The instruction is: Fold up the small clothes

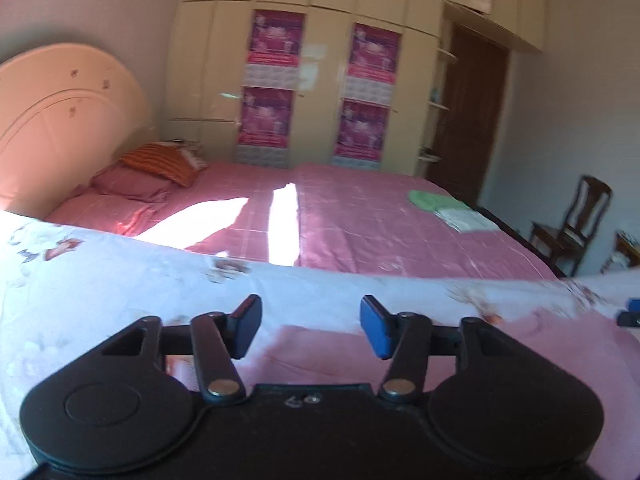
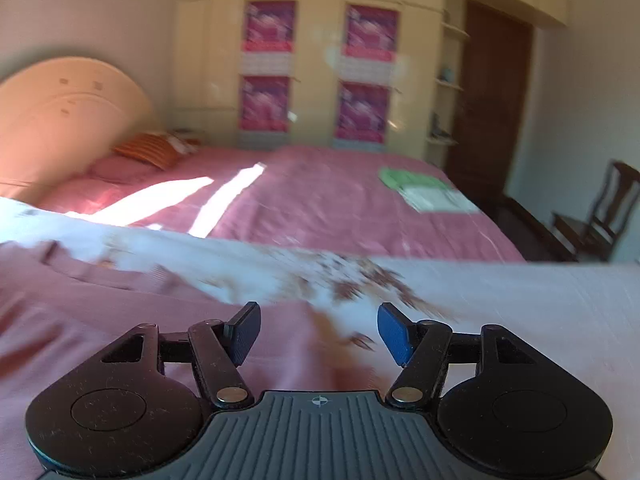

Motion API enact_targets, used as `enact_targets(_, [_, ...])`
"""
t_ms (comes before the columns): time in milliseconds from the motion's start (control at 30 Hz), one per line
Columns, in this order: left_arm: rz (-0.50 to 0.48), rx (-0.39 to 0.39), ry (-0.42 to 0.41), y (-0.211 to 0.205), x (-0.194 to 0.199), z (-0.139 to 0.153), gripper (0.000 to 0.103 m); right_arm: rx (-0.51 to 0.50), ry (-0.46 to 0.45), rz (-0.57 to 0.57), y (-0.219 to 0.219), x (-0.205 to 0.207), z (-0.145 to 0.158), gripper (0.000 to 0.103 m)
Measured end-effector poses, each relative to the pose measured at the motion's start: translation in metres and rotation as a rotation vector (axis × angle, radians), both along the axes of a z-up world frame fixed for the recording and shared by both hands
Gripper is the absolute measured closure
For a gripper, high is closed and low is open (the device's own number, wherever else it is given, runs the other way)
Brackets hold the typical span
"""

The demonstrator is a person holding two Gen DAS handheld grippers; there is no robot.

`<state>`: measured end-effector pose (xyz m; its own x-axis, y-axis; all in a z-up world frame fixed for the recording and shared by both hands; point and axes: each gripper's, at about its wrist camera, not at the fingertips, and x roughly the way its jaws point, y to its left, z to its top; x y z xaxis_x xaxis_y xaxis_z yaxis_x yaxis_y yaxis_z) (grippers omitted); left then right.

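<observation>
A white cloth with a reddish floral print (image 1: pixel 120 276) lies across the near part of the pink bed (image 1: pixel 380 232); it also shows, blurred, in the right wrist view (image 2: pixel 500 300). My left gripper (image 1: pixel 310 330) is open and empty, just above the cloth's near edge. My right gripper (image 2: pixel 318 332) is open and empty over the cloth's edge and the pink sheet (image 2: pixel 320 208). The tip of the right gripper (image 1: pixel 630 314) shows at the right edge of the left wrist view. Folded green and white clothes (image 1: pixel 444 206) lie at the bed's far right corner, also seen in the right wrist view (image 2: pixel 424 192).
An orange striped pillow (image 1: pixel 164 162) lies by the cream headboard (image 1: pixel 60 120). A cream wardrobe (image 1: pixel 320 60) with pink posters stands behind the bed. A dark door (image 1: pixel 468 120) and a wooden chair (image 1: pixel 572 224) are at the right.
</observation>
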<state>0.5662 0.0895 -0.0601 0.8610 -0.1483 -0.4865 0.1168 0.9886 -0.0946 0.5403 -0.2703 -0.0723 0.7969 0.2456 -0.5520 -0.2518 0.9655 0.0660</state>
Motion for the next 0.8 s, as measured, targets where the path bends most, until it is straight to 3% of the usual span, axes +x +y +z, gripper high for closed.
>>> enact_targets(67, [-0.136,-0.008,0.030,-0.045,-0.010,-0.007,0.026,0.069,0.081,0.109,0.033,0.003,-0.005,0.051])
enact_targets(100, [-0.176,0.004,0.046,-0.064,-0.013,-0.014,0.022,0.080,0.104,0.143,0.047,0.003,-0.008,0.063])
enact_targets(200, [-0.177,0.124,0.138,-0.093,-0.011,-0.046,0.021,-0.011,0.123,0.170,0.091,0.004,-0.027,0.063])
enact_targets(267, [-0.167,0.065,0.137,-0.078,-0.011,-0.049,0.021,-0.044,0.098,0.161,0.095,0.002,-0.035,0.063])
enact_targets(400, [-0.079,0.041,0.135,-0.032,-0.021,-0.041,0.020,-0.089,0.105,0.124,0.082,-0.003,-0.031,0.062])
enact_targets(500, [0.012,0.097,0.149,0.002,-0.040,-0.042,0.019,-0.095,0.023,0.129,0.062,-0.034,-0.013,0.062])
enact_targets(533, [0.010,0.078,0.171,0.014,-0.044,-0.048,0.019,-0.103,0.035,0.156,0.058,-0.044,-0.016,0.062])
enact_targets(600, [-0.002,0.016,0.136,0.026,-0.053,-0.050,0.019,-0.160,0.113,0.157,0.055,-0.047,-0.038,0.062])
enact_targets(633, [0.007,0.025,0.141,0.024,-0.054,-0.048,0.019,-0.114,0.093,0.129,0.047,-0.051,-0.044,0.055])
enact_targets(700, [0.055,0.066,0.160,0.005,-0.059,-0.034,0.024,-0.055,0.134,0.061,0.040,-0.050,-0.038,0.052])
enact_targets(800, [-0.003,0.022,0.077,-0.028,-0.087,-0.014,0.017,-0.004,0.084,0.072,0.050,-0.074,-0.014,0.053])
